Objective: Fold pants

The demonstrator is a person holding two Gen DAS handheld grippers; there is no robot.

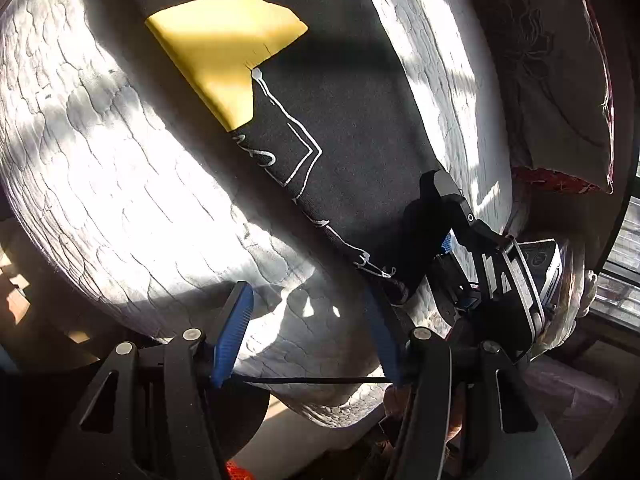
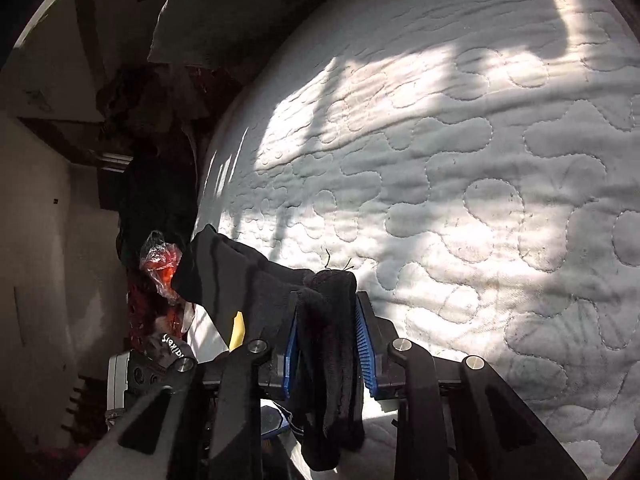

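Pants (image 1: 328, 128), spread along the quilted mattress (image 1: 120, 184) with the hem clamped in the right hand-held gripper (image 2: 326, 344), are best carried over evenly while the left hand-held gripper (image 1: 308, 332), unclenched beside them, is closed on the nearer edge.

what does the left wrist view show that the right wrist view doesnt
Only the left wrist view shows the black pants spread along the mattress, with their yellow patch and white line print, the open left gripper holding nothing, and a floral pillow. Only the right wrist view shows the right gripper shut on a bunched pant end, plus red plastic beside the bed. Both show the pants and the sunlit quilted mattress.
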